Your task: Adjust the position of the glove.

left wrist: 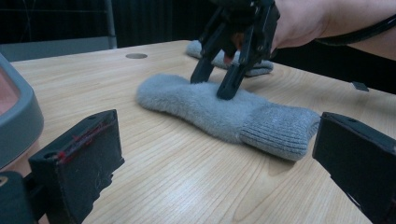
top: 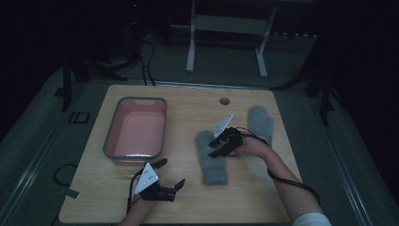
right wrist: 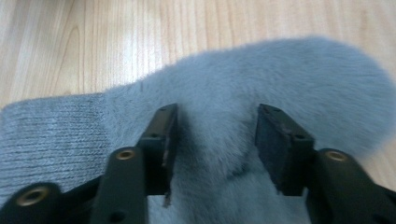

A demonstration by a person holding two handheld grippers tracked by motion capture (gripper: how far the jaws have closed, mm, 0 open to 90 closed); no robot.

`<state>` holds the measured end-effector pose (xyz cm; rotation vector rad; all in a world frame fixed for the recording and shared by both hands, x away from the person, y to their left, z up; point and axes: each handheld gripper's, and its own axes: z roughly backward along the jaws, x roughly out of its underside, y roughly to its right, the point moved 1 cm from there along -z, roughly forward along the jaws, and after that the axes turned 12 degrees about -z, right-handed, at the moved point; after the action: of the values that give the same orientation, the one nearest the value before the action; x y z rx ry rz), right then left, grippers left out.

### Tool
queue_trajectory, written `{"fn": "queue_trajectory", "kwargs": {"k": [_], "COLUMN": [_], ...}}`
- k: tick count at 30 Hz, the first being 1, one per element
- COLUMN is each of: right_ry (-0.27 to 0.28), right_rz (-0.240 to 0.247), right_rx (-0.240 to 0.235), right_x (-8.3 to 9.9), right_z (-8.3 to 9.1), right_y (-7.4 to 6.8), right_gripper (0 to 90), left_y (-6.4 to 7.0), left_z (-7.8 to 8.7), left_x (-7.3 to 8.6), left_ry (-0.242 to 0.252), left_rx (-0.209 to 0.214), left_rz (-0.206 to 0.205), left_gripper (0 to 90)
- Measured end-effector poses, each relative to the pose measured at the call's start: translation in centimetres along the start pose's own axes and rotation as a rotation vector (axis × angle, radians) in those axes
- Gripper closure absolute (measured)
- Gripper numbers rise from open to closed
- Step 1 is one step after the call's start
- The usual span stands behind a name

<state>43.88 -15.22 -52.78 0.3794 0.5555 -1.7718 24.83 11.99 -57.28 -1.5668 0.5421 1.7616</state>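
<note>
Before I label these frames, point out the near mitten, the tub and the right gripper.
Near mitten (left wrist: pixel 205 105), left gripper view, fuzzy body.
Tub (top: pixel 112 127), high view, left rim.
Right gripper (right wrist: pixel 215 135), right gripper view, midway between its tips.

High view dim, surroundings falling into black beyond table (top: pixel 254 101). Gripper views brighter; soft glare lying on wood ahead of right gripper (right wrist: pixel 215 140). Left gripper (left wrist: pixel 217 163) pads blurring up close; grey mitten (right wrist: pixel 280 79) fuzz soft.

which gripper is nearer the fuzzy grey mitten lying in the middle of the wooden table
Right. The right gripper presses its open jaws onto the fuzzy grey mitten; the left gripper sits open, apart from it, near the table's front edge.
</note>
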Motion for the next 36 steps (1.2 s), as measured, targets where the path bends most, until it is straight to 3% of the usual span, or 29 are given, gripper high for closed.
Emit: {"fn": "queue_trajectory", "kwargs": {"k": [2, 3, 6, 7, 9, 10, 12, 16, 17, 19, 20, 21, 22, 23, 24, 25, 26, 27, 28, 29, 30, 31, 32, 33, 36], "right_ry": [0.006, 0.037, 0.074, 0.133, 0.183, 0.209, 0.249, 0.281, 0.348, 0.367, 0.384, 0.389, 0.391, 0.391, 0.387, 0.392, 0.382, 0.382, 0.390, 0.399, 0.397, 0.397, 0.395, 0.400, 0.402], "right_rz": [0.001, -0.018, -0.050, -0.099, -0.148, -0.172, -0.237, -0.258, -0.329, -0.351, -0.394, -0.407, -0.425, -0.425, -0.471, -0.486, -0.508, -0.508, -0.570, -0.598, -0.633, -0.633, -0.661, -0.713, -0.796], "right_rx": [0.005, 0.036, 0.058, 0.111, 0.146, 0.160, 0.171, 0.197, 0.264, 0.279, 0.316, 0.348, 0.381, 0.381, 0.427, 0.446, 0.429, 0.429, 0.424, 0.435, 0.460, 0.460, 0.492, 0.565, 0.671], "right_x": [0.0, 0.1, 0.4, 0.9, 1.5, 1.9, 2.8, 3.5, 4.5, 4.8, 5.4, 5.6, 5.9, 5.9, 6.5, 6.8, 7.1, 7.1, 7.8, 8.1, 8.5, 8.5, 8.8, 9.4, 10.2], "right_z": [0.2, 1.3, 2.2, 3.5, 4.5, 5.0, 6.2, 7.1, 8.6, 9.1, 9.8, 10.1, 10.4, 10.4, 11.0, 11.2, 11.5, 11.5, 11.8, 11.9, 11.9, 11.9, 11.9, 11.9, 11.9], "right_y": [0.0, -0.1, -0.3, -0.4, -0.6, -0.6, -0.8, -1.0, -0.9, -0.9, -0.7, -0.6, -0.4, -0.4, 0.1, 0.4, 0.7, 0.7, 1.6, 1.9, 2.2, 2.2, 2.6, 3.5, 4.7], "right_gripper": [48.0, 44.8, 40.2, 34.3, 31.2, 31.5, 41.3, 37.5, 25.2, 20.9, 16.3, 14.6, 15.6, 15.6, 19.5, 23.7, 31.9, 31.9, 33.8, 40.1, 39.6, 39.6, 38.6, 39.7, 43.4], "left_y": [0.0, 0.0, 0.0, 0.0, 0.0, 0.0, 0.0, -0.1, 0.0, 0.0, 0.0, 0.0, 0.0, 0.0, 0.0, 0.0, 0.0, 0.0, 0.0, 0.0, 0.0, 0.0, 0.0, 0.0, -0.1], "left_z": [0.0, 0.0, 0.0, 0.0, 0.0, 0.0, 0.0, 0.0, 0.0, 0.0, 0.0, 0.0, 0.0, 0.0, 0.0, 0.0, 0.0, 0.0, 0.0, 0.0, 0.0, 0.0, 0.0, 0.0, 0.0], "left_x": [0.0, 0.0, 0.0, 0.0, 0.0, 0.0, 0.0, 0.0, 0.0, 0.0, 0.0, 0.0, 0.0, 0.0, 0.0, 0.0, 0.0, 0.0, 0.0, 0.0, 0.0, 0.0, 0.0, 0.0, 0.0], "left_ry": [0.000, 0.000, 0.001, 0.000, 0.001, 0.001, 0.001, 0.001, 0.000, 0.000, 0.000, 0.001, 0.001, 0.001, 0.001, 0.001, 0.001, 0.001, 0.001, 0.001, 0.002, 0.002, 0.002, 0.002, 0.001], "left_rx": [0.000, 0.000, 0.000, 0.000, 0.000, 0.000, 0.001, 0.000, 0.000, 0.000, 0.000, -0.001, -0.001, -0.001, -0.001, -0.001, -0.001, -0.001, 0.000, 0.000, 0.000, 0.000, 0.000, 0.000, 0.000], "left_rz": [0.000, 0.000, -0.001, 0.001, 0.002, 0.002, 0.004, 0.006, 0.005, 0.004, 0.004, 0.005, 0.005, 0.005, 0.003, 0.003, 0.003, 0.003, 0.003, 0.003, 0.003, 0.003, 0.003, 0.005, 0.006], "left_gripper": [1.7, 1.7, 1.7, 1.7, 1.7, 1.7, 1.7, 1.7, 1.7, 1.7, 1.7, 1.7, 1.7, 1.7, 1.7, 1.7, 1.7, 1.7, 1.7, 1.7, 1.7, 1.7, 1.7, 1.7, 1.7]}}
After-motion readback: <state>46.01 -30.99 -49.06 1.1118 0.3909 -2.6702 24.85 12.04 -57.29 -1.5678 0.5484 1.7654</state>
